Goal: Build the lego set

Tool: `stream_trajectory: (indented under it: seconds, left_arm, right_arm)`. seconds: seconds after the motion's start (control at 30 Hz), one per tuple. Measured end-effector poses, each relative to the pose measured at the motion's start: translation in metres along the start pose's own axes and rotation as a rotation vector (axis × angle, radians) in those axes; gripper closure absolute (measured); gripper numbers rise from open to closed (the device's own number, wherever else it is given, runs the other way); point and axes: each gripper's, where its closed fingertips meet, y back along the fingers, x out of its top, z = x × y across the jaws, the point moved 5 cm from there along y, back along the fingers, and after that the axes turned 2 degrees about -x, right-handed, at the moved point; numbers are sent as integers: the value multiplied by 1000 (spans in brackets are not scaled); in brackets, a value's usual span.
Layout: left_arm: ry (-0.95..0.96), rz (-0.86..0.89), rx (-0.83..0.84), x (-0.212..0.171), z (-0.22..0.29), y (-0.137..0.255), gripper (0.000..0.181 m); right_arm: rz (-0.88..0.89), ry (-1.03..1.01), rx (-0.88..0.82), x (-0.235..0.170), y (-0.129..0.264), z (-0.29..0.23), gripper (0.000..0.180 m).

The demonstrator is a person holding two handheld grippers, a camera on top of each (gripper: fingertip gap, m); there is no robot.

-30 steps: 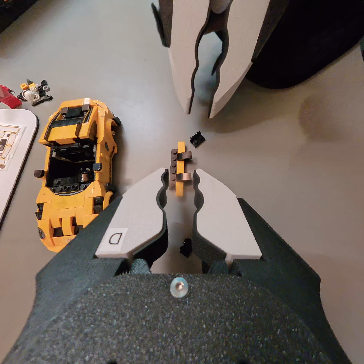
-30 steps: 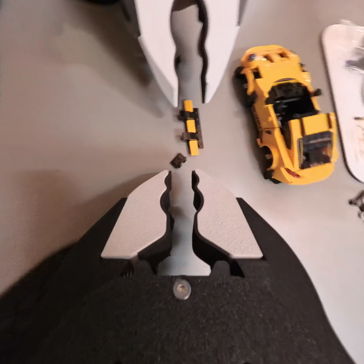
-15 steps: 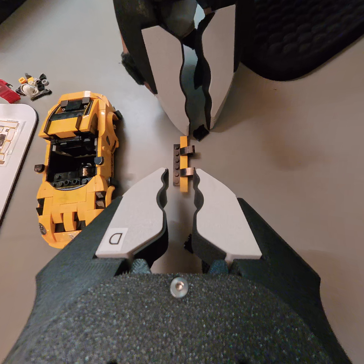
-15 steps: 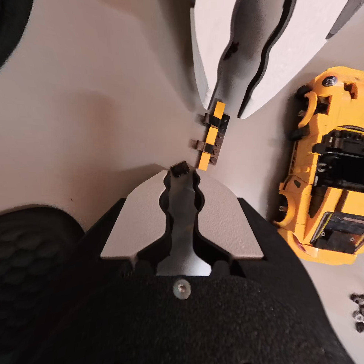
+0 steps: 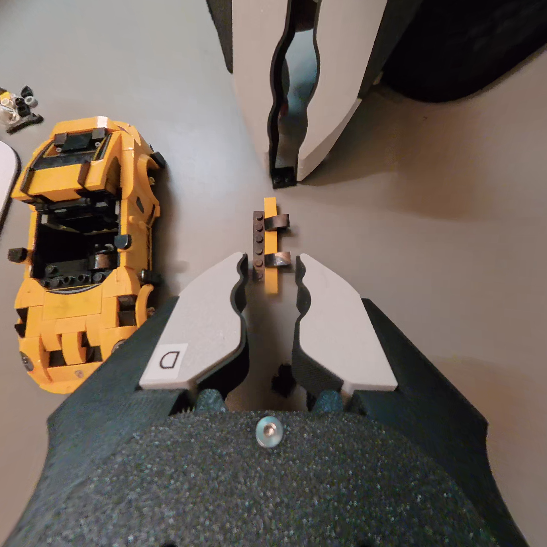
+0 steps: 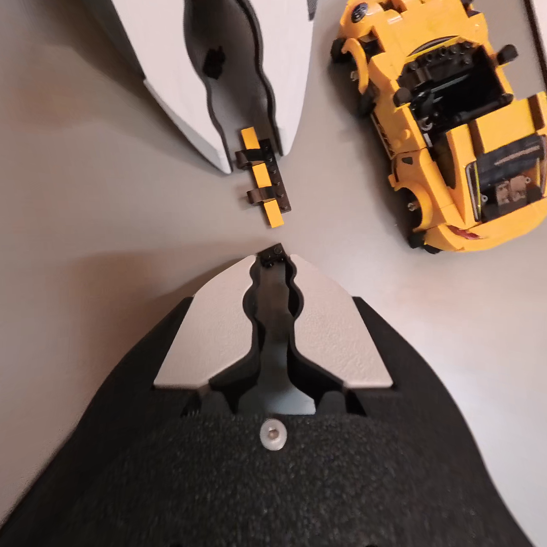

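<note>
A small strip assembly (image 5: 266,245) of a yellow tile, a black studded plate and two dark curved clips lies on the grey table (image 5: 414,251). My left gripper (image 5: 270,260) is open, its fingertips on either side of the strip's near end. My right gripper (image 6: 273,257) is shut on a small black piece (image 6: 273,254) just short of the strip's other end (image 6: 273,216). That piece also shows in the left wrist view (image 5: 284,179). The yellow car (image 5: 85,245) stands to the left, its cabin open on top.
Another small black piece (image 5: 282,381) lies on the table between my left fingers near their base. A pile of small loose parts (image 5: 17,106) sits beyond the car. A white flat sheet's edge (image 5: 6,174) shows at the far left. There is about 6 cm between the tips of the two grippers.
My right gripper came down over the loose small black piece, shut on it and now holds it near the strip's far end. My left gripper stayed open around the strip.
</note>
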Motion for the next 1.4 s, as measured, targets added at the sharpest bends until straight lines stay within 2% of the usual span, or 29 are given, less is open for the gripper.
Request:
stream_trajectory:
  seconds: [0.33,0.97,1.4]
  left_arm:
    - [50,-12,-16,5,-3,-8,156]
    - [58,47,-20,9,0,-4,157]
    - [55,10,-14,4,0,-9,155]
  right_arm:
    - [4,-37,-17,5,-4,3,164]
    - [0,-105,-66,11,-7,-3,164]
    - [0,-112,-81,10,-7,-4,164]
